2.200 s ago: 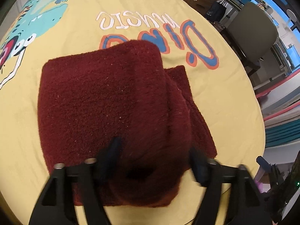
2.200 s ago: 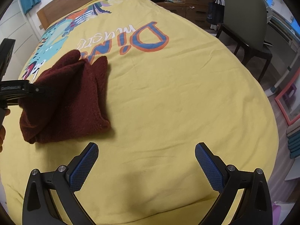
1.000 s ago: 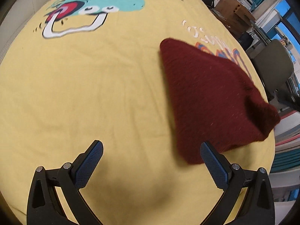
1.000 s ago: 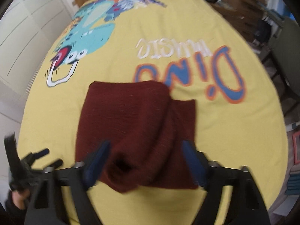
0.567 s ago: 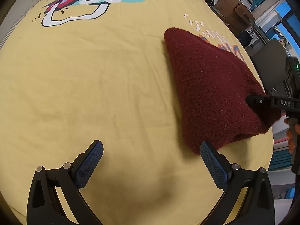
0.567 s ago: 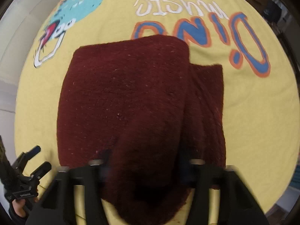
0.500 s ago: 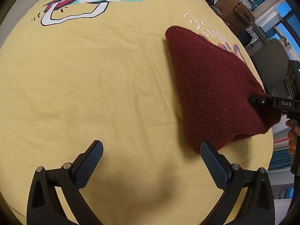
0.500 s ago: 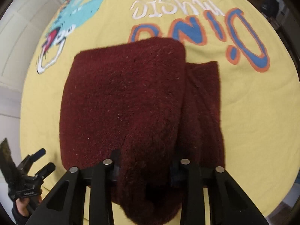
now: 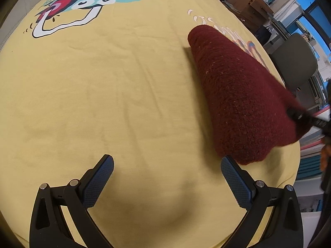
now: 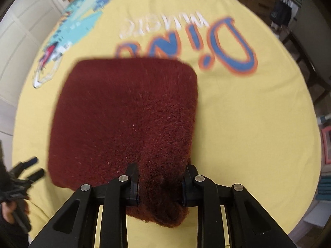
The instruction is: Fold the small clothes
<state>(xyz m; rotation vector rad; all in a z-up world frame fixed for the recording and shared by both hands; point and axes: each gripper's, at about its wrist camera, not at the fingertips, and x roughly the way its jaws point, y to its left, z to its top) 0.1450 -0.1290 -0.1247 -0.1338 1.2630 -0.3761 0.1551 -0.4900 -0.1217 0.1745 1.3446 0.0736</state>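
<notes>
Lying folded on the yellow bedspread (image 10: 258, 124), the dark red fuzzy garment (image 10: 124, 113) shows as a rough square in the right wrist view, its far edge touching the bottom of the blue and orange "Dino" lettering (image 10: 217, 39). Near edge is bunched up into a thick fold, and the right gripper (image 10: 160, 184) is clamped on that fold, both pads pressing into the pile from either side, jaws closing on the cloth between them. Same garment (image 9: 238, 95) in the left wrist view looks like a long sloped roll running from mid-frame toward the right edge, where a dark blurred tip of the right gripper (image 9: 300, 116) bites its raised corner. Left gripper (image 9: 165, 179) hangs over bare bedspread (image 9: 103, 103), jaws spread wide with nothing between them; its right finger (image 9: 235, 184) sits just beside the garment's near end, whether touching cannot be told. White "music" lettering (image 10: 163, 24) sits beyond the Dino text, and a teal cartoon dinosaur print (image 9: 86, 6) covers the far left of the spread. Left gripper also shows small and blurred at the lower left of the right wrist view, held by a hand (image 10: 10, 212). Grey chair (image 9: 293, 62) and wooden drawers (image 9: 248, 6) stand past the bed's right side.
</notes>
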